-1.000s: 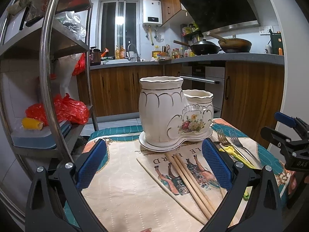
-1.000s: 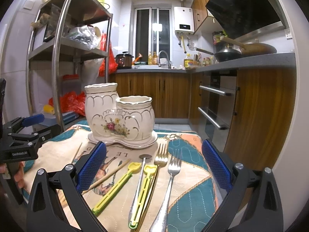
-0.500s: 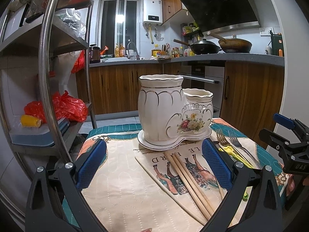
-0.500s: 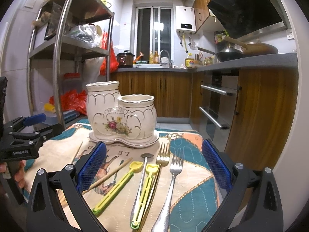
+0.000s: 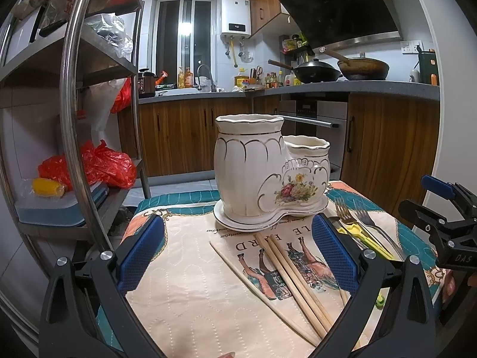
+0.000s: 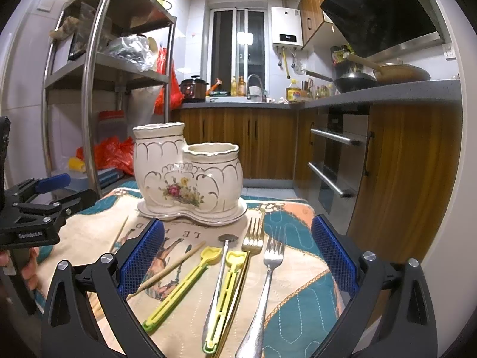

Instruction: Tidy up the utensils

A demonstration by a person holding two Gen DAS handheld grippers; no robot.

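**Utensils not yet picked up; both my grippers drift a little closer**

Utensils lie loose on the patterned cloth (image 5: 184, 283), none yet in the holder. Comparing with a second ago, very little has changed: the ceramic two-cup utensil holder (image 5: 268, 173) looms slightly larger in both views, so I have crept towards it. Nothing on the cloth has moved.

In the left wrist view, my left gripper (image 5: 238, 256) hangs with jaws wide apart and empty, and the wooden chopsticks (image 5: 293, 277) lie between them at lower centre. My right gripper (image 6: 238, 256) is likewise spread open and empty; below it, lower centre of its view, sit two yellow plastic utensils (image 6: 182, 286), a slim metal spoon (image 6: 219, 280), a gold fork (image 6: 253, 235) and a silver fork (image 6: 269, 271), side by side.

I judge the task barely begun: I am lining up for a first pick, probably chopsticks on the left.
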